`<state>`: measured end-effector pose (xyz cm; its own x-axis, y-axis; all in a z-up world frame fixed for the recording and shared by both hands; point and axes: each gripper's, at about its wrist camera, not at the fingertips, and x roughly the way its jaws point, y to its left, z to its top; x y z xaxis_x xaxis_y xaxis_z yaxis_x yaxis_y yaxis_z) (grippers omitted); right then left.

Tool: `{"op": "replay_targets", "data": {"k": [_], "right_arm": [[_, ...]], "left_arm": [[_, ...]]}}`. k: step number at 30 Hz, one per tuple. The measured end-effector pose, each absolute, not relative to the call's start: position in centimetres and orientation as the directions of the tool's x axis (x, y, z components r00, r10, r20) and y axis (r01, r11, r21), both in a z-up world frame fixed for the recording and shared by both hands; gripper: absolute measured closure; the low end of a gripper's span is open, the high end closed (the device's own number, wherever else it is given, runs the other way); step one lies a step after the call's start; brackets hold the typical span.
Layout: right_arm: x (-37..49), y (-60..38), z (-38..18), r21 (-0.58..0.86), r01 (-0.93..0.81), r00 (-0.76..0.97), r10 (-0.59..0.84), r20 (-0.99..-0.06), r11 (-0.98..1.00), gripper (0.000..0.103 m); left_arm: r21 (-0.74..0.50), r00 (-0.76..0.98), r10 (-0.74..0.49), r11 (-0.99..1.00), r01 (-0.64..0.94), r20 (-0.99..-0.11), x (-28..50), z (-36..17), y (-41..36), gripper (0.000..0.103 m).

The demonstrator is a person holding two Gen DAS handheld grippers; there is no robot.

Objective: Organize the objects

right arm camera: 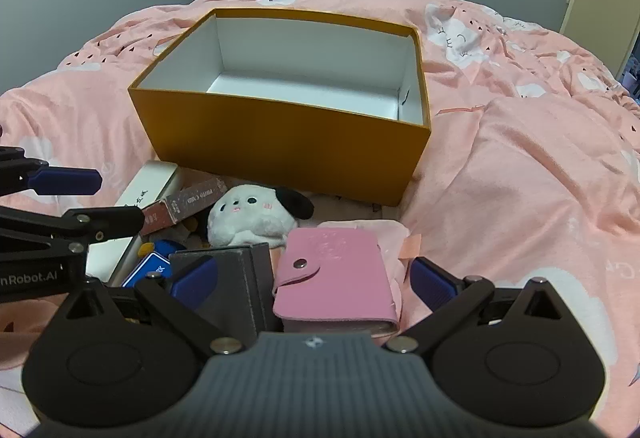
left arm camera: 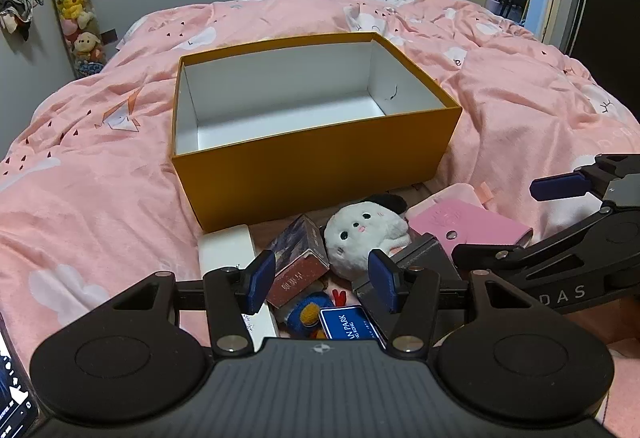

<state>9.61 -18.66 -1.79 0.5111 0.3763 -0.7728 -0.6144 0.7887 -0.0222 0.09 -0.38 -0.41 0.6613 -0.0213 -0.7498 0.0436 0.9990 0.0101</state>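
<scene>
1. Left gripper [left arm camera: 322, 284]: fingers [left arm camera: 262, 280] partly open, gripping nothing; red card box [left arm camera: 298, 270] and white plush [left arm camera: 362, 238] sit in the gap beyond them.
2. Right gripper [right arm camera: 314, 284]: fingers [right arm camera: 430, 282] spread wide, nothing held; pink card wallet [right arm camera: 336, 278] lies between them (pads not touching it), dark grey box [right arm camera: 236, 286] just at its 9 o'clock.
3. Blue card [left arm camera: 348, 324] at 6 o'clock of the plush.
4. Orange box [left arm camera: 312, 174], open and empty, at 12 o'clock of the pile, on the pink bed [left arm camera: 92, 198].

A big orange box [left arm camera: 316, 174] sits open on the bed – white inside. In front lie a white plush [right arm camera: 250, 218], a pink wallet [right arm camera: 340, 278], small boxes
</scene>
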Motion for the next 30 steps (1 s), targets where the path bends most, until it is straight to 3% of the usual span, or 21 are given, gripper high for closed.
{"op": "replay_targets", "data": {"k": [30], "right_arm": [[9.61, -18.55, -2.00, -0.014, -0.619, 0.496, 0.378, -0.782, 0.785, 0.001]], "left_arm": [[0.010, 0.657, -0.024, 0.999, 0.048, -0.754, 0.05, -0.54, -0.54, 0.041]]}}
